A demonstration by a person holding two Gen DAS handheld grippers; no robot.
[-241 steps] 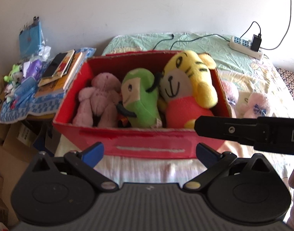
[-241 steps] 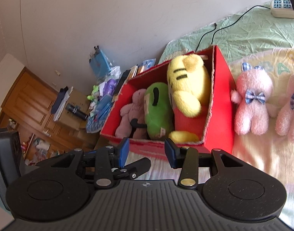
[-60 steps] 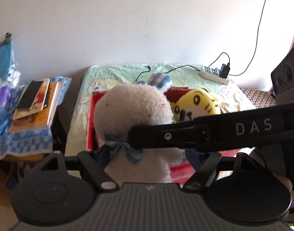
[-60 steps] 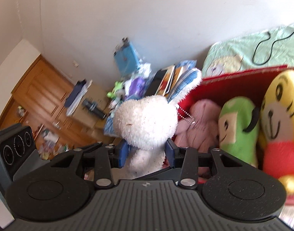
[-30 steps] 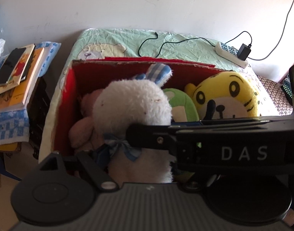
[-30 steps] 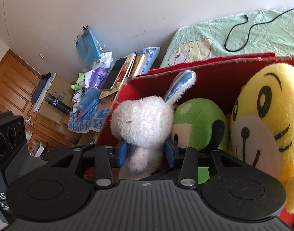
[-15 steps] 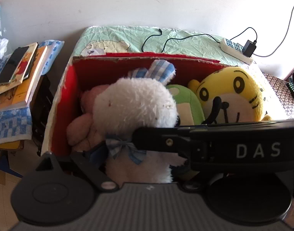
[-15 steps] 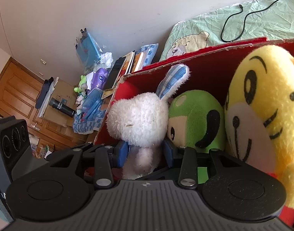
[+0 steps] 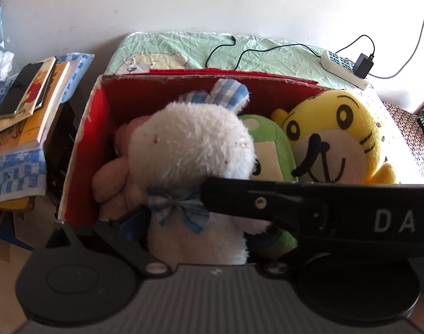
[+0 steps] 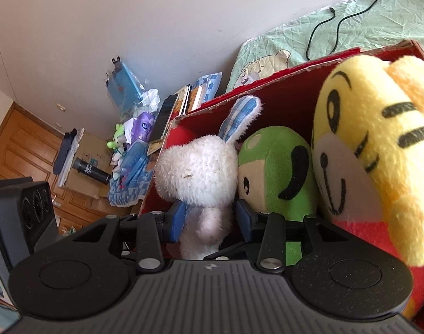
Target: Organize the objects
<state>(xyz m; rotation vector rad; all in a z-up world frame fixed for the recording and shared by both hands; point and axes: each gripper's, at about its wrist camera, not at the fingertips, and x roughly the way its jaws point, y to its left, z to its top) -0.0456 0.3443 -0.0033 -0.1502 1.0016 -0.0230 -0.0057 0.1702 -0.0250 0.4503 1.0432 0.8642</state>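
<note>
A white plush bunny with checked blue ears and bow stands in the left part of the red cardboard box, in front of a pink plush and pressed against a green plush. A yellow tiger plush fills the right side. My right gripper is shut on the white bunny's body below the head. Its black arm crosses the left wrist view. My left gripper is open, its fingers spread wide on either side of the bunny's body, and its right pad is hidden.
A stack of books with a phone on top lies on a cluttered side table left of the box. The box rests on a bed with a green sheet, a power strip and cables behind it. Wooden cabinets stand beyond the table.
The bunny has sunk lower into the box beside the green plush. The left gripper's fingers have spread apart from the bunny, while the right gripper keeps its hold.
</note>
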